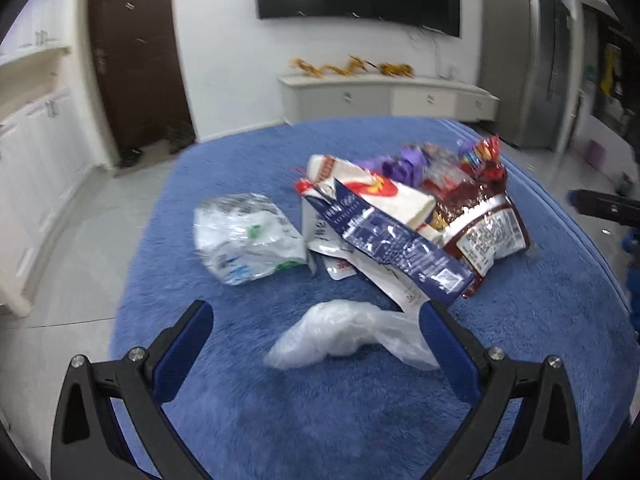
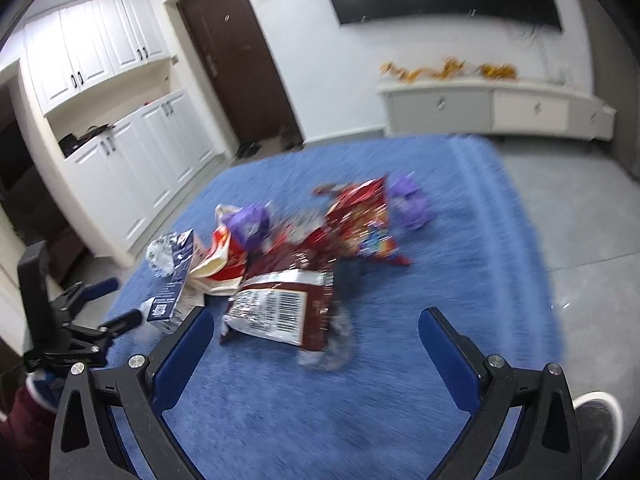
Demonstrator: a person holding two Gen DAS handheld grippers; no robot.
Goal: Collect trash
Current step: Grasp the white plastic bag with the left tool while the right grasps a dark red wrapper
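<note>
Left hand-held gripper: released, jaws spread wide, clear plastic bag between them on blue rug. Wrapper pile at 12 o'clock beyond bag. Right hand-held gripper: released, empty; maroon snack bag at 12 o'clock near fingertips.

Crumpled wrappers lie heaped together — a dark-red foil bag with a barcode, a navy packet, a cream-and-red bag and purple scraps. Just beside the heap lie a white printed bag and a clear plastic bag — both crumpled.
</note>
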